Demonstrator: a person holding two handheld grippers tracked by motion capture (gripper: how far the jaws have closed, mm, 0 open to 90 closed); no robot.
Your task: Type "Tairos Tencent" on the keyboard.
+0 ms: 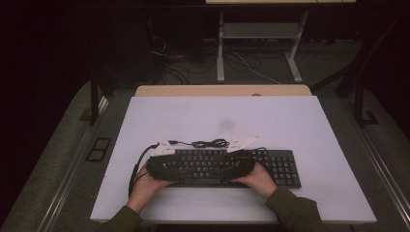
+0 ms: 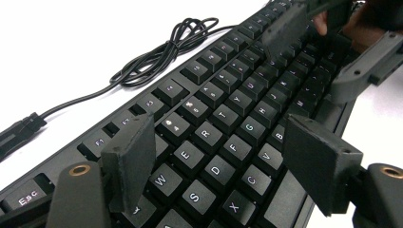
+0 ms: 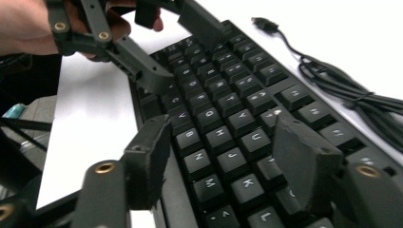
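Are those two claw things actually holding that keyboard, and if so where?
No. Both the left gripper and the right gripper have their jaws open over the keys of the black keyboard, gripping nothing.

The keyboard lay on the counter, near its front edge. Its coiled cable rested just behind it. Both grippers hovered over the keys, the left gripper left of the right gripper.

White table carries a black keyboard and, seemingly, its coiled cable
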